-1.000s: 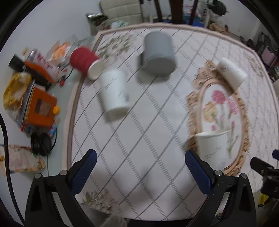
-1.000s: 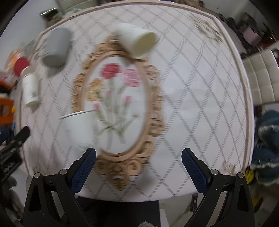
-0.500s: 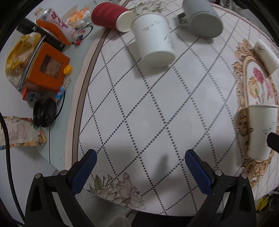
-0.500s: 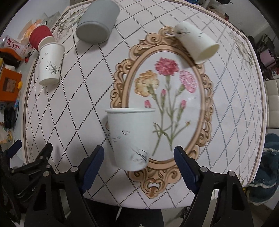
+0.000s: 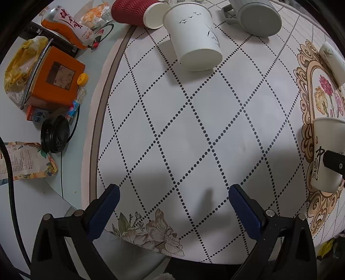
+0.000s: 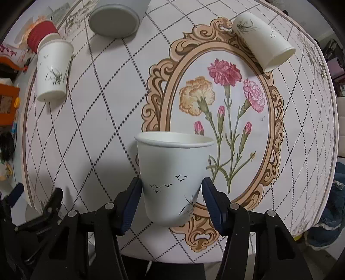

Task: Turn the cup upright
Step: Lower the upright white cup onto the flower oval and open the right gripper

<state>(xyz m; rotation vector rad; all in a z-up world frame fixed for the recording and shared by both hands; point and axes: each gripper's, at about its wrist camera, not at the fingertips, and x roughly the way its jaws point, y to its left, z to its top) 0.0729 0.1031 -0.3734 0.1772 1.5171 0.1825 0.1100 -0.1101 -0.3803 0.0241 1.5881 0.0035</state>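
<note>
Your right gripper (image 6: 172,189) pinches the white paper cup (image 6: 170,178) by its sides, axis vertical, rim up; your left gripper (image 5: 173,200) hangs spread, holding nothing

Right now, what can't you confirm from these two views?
- Held white cup: base contact with the mat can't be told in the right wrist view; the right gripper fingers cover its lower sides.
- Same cup in the left wrist view: cut off by the frame edge.
- Grey mug: only the base shows; body cropped at the top edge.
- Red cup: partly hidden behind the inverted white cup.
</note>
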